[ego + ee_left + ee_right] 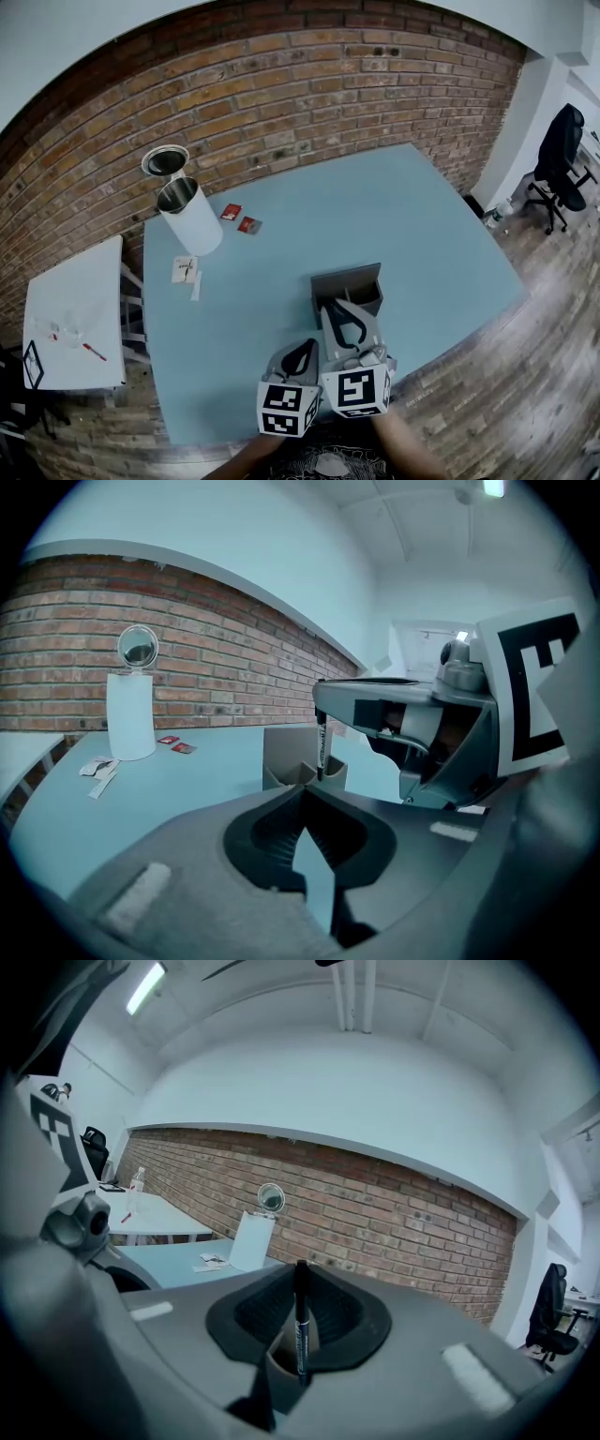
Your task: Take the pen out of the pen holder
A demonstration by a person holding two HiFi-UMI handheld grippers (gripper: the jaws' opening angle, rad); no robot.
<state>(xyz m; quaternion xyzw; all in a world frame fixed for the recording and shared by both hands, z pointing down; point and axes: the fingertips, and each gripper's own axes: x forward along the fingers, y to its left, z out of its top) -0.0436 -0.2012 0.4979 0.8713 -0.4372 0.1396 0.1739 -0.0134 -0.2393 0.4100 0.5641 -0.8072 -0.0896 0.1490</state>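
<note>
The grey pen holder point(349, 284) stands on the light blue table point(412, 234), just ahead of both grippers. My right gripper point(331, 306) hangs over its near edge, shut on a black pen point(300, 1321) that stands upright between the jaws. In the left gripper view the pen point(322, 750) hangs from the right gripper with its lower tip at about the rim of the pen holder point(286, 761). My left gripper point(308, 346) sits beside and behind the right one, its jaw tips touching with nothing between them point(302, 791).
At the table's far left stand a white cylinder point(192, 217) topped by a round mirror point(165, 161), two red packets point(239, 218) and some paper slips point(186, 270). A white side table point(73, 314) is on the left, a brick wall behind, and an office chair point(561, 155) on the right.
</note>
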